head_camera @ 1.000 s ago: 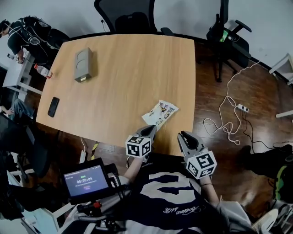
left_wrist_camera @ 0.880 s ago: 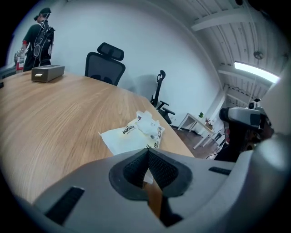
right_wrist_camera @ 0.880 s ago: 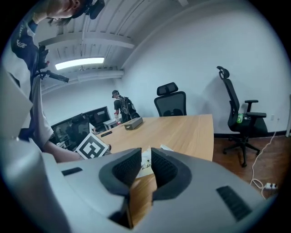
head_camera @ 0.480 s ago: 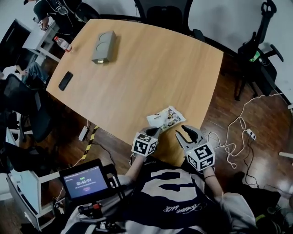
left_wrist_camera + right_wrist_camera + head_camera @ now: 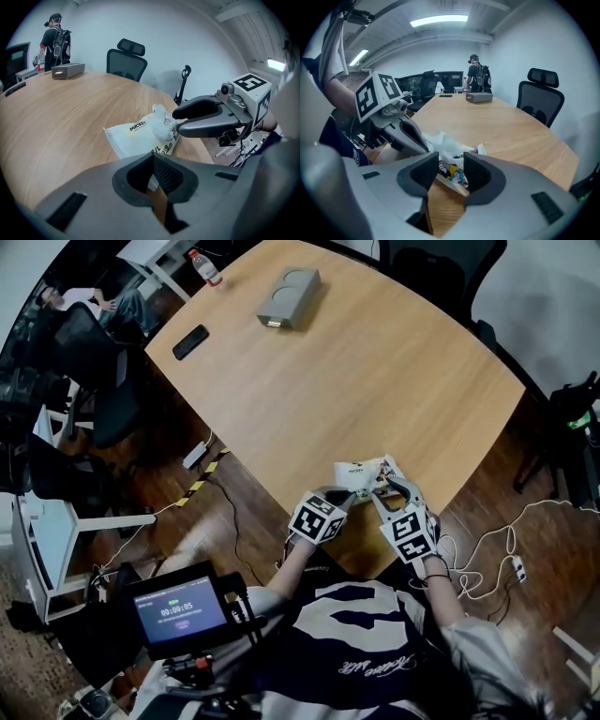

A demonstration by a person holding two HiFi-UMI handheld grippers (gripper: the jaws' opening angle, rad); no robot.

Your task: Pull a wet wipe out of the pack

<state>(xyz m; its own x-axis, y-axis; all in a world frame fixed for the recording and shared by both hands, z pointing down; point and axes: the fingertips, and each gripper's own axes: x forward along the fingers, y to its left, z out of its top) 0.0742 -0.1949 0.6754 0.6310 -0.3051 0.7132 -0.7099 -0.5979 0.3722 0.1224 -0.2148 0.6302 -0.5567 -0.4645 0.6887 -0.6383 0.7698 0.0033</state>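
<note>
While our left gripper [image 5: 153, 178], jaws drawn together, sits at the near edge of the pack [image 5: 136, 136], a wet wipe [image 5: 162, 120] tufts up beyond its tips. Our right gripper [image 5: 451, 171] is opening, nothing pinched; next we likely close on that tuft and pull.

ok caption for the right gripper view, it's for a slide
Right gripper, jaws opening, pack end seen between them, left gripper alongside.

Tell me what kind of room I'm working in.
Most likely an office meeting room: there is a large wooden conference table, high-backed office chairs stand around it, and monitors line the far side.
</note>
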